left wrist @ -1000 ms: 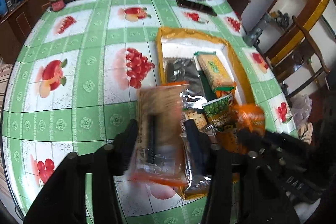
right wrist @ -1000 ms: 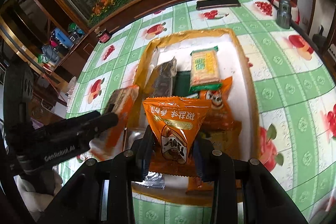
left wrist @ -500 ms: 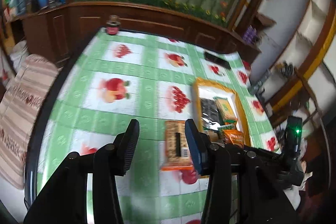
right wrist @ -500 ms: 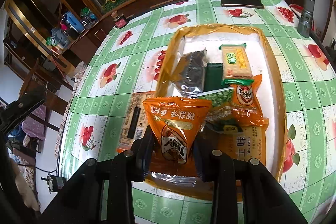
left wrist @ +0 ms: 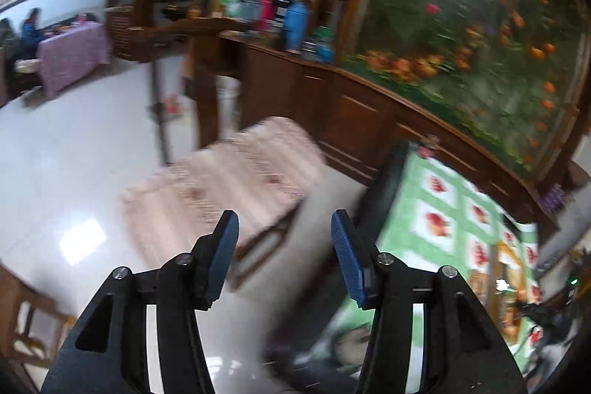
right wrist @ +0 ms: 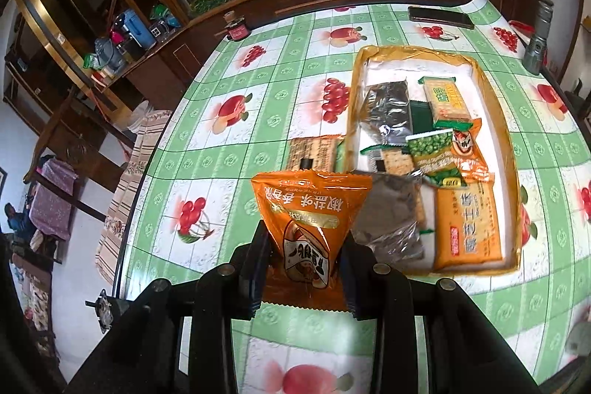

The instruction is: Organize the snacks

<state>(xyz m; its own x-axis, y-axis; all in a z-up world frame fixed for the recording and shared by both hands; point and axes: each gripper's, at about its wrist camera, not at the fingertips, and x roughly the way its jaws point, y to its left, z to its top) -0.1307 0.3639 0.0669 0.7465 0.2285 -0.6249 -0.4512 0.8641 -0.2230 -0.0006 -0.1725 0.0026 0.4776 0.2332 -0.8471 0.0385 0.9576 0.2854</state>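
My right gripper (right wrist: 304, 268) is shut on an orange snack bag (right wrist: 310, 213) and holds it above the table's near part, left of the tray. The yellow-rimmed tray (right wrist: 498, 106) holds several snack packets, among them a green pea bag (right wrist: 434, 148) and an orange packet (right wrist: 467, 228). A brown cracker packet (right wrist: 314, 152) lies on the green fruit tablecloth (right wrist: 258, 106) just left of the tray. My left gripper (left wrist: 284, 246) is open and empty, swung away over the floor left of the table; the tray (left wrist: 511, 268) shows blurred at far right.
A phone (right wrist: 439, 17) and a small jar (right wrist: 236, 28) lie near the table's far edge, a metal flashlight (right wrist: 537, 43) at the right. A striped-cushion chair (left wrist: 229, 180) stands left of the table, with a wooden cabinet (left wrist: 369, 113) behind.
My left gripper let go of the brown cracker packet on the tablecloth beside the tray, then lifted and swung left off the table. My right gripper rose and drew back, still holding the orange bag.
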